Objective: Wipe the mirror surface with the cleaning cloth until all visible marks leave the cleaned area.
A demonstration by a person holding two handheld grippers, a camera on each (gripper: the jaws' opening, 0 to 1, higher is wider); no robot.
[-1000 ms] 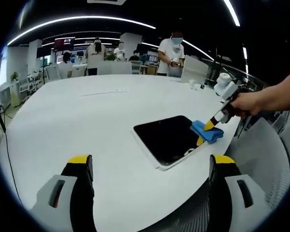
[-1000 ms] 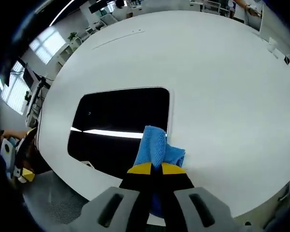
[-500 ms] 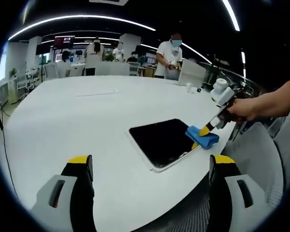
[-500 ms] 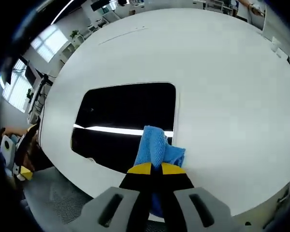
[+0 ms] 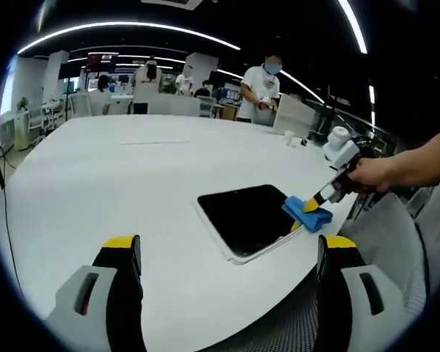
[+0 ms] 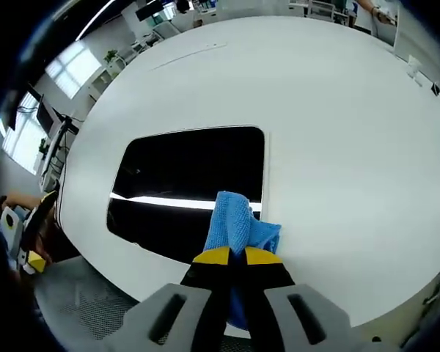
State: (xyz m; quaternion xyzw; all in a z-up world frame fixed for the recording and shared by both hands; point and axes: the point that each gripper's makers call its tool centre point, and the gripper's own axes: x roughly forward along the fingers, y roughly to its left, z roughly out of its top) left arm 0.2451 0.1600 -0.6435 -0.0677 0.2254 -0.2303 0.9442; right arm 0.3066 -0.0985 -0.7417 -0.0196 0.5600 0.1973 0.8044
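A dark rectangular mirror [image 5: 248, 218] [image 6: 183, 183] with a white frame lies flat on the big white table [image 5: 95, 183] [image 6: 337, 125]. A blue cleaning cloth [image 5: 306, 213] [image 6: 239, 226] rests on the mirror's near corner. My right gripper [image 6: 230, 255] is shut on the cloth; a hand holds this gripper [image 5: 321, 198] at the right of the left gripper view. My left gripper [image 5: 227, 246] hangs open above the table's near edge, well short of the mirror, with nothing between its jaws.
Grey mesh chairs [image 5: 385, 242] [image 6: 81, 301] stand by the table's edge near the mirror. Small white items [image 5: 290, 136] sit far across the table. Several people [image 5: 264, 86] stand in the office behind it.
The cloth and right gripper slid slightly back and forth along the mirror's corner. The left gripper view shifted a little; the mirror stayed put.
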